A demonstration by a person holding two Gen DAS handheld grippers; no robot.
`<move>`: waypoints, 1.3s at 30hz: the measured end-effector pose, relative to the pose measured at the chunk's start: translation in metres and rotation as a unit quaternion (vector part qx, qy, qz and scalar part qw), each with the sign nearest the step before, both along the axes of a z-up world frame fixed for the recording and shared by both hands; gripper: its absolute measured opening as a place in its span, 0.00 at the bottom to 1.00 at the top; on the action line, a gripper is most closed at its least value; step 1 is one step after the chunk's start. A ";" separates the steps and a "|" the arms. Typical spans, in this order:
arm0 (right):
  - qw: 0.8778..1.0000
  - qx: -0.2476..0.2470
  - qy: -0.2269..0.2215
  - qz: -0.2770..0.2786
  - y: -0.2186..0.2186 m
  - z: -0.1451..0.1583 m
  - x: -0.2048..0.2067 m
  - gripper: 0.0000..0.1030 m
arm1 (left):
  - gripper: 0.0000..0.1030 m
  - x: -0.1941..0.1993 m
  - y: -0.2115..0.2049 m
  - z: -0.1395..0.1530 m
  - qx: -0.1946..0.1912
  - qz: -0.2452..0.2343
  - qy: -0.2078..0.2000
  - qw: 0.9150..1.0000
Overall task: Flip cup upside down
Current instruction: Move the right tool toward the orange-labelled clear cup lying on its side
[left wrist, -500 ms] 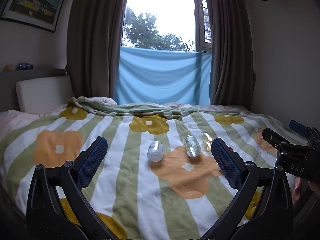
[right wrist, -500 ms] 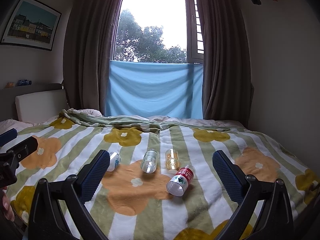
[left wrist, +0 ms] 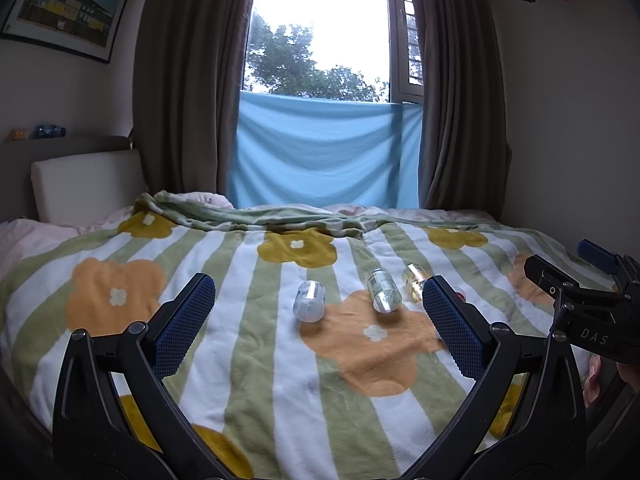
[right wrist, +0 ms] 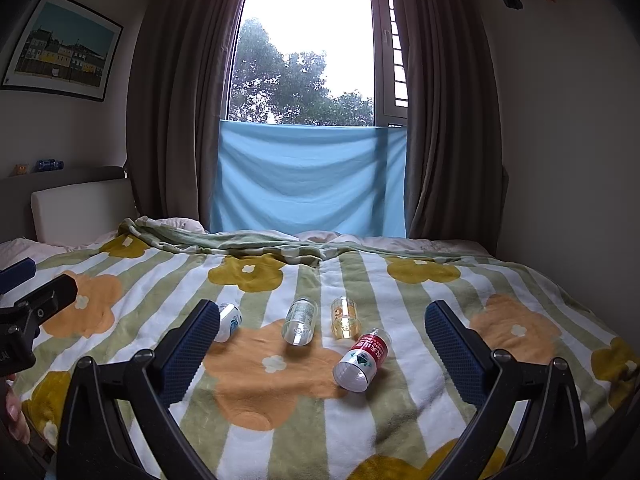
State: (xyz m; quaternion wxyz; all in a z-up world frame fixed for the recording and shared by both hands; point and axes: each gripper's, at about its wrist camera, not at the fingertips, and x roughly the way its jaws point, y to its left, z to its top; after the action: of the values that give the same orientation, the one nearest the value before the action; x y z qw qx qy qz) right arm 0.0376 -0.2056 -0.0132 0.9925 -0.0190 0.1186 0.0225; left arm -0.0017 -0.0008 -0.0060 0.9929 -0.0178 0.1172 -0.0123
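Four small cups lie on their sides on the flowered blanket (right wrist: pixel 280 420). From left to right in the right wrist view they are a white-and-blue one (right wrist: pixel 230 320), a clear one (right wrist: pixel 300 320), a yellowish one (right wrist: pixel 345 317) and a red-labelled one (right wrist: pixel 362 360) with its mouth towards me. My right gripper (right wrist: pixel 322 305) is open, short of the cups and holding nothing. In the left wrist view, my left gripper (left wrist: pixel 318 281) is also open and empty, with the white-and-blue cup (left wrist: pixel 309 301) and the clear cup (left wrist: pixel 384 290) ahead between its fingers. The yellowish cup (left wrist: pixel 414 280) sits by its right finger, which hides most of the red one.
The bed fills the foreground, with a bunched blanket fold (left wrist: pixel 260 220) at its far side. A white headboard cushion (left wrist: pixel 84 184) is at the left, and curtains and a blue cloth (left wrist: pixel 324 148) hang over the window behind. A wall stands close on the right.
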 end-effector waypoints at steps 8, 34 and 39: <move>1.000 0.000 0.001 0.000 0.001 -0.002 0.000 1.00 | 1.00 0.000 -0.001 0.000 0.000 0.001 0.000 1.000; 1.000 0.000 0.020 0.002 0.005 -0.016 0.011 1.00 | 1.00 0.011 -0.005 -0.011 0.000 0.001 0.016 1.000; 0.999 0.001 0.034 0.000 0.002 -0.021 0.024 1.00 | 1.00 0.022 -0.001 -0.017 -0.003 0.006 0.031 0.999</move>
State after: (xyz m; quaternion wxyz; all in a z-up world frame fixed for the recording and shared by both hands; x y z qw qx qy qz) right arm 0.0612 -0.2038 -0.0345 0.9879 -0.0175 0.1523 0.0235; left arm 0.0201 -0.0016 -0.0226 0.9887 -0.0216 0.1482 -0.0060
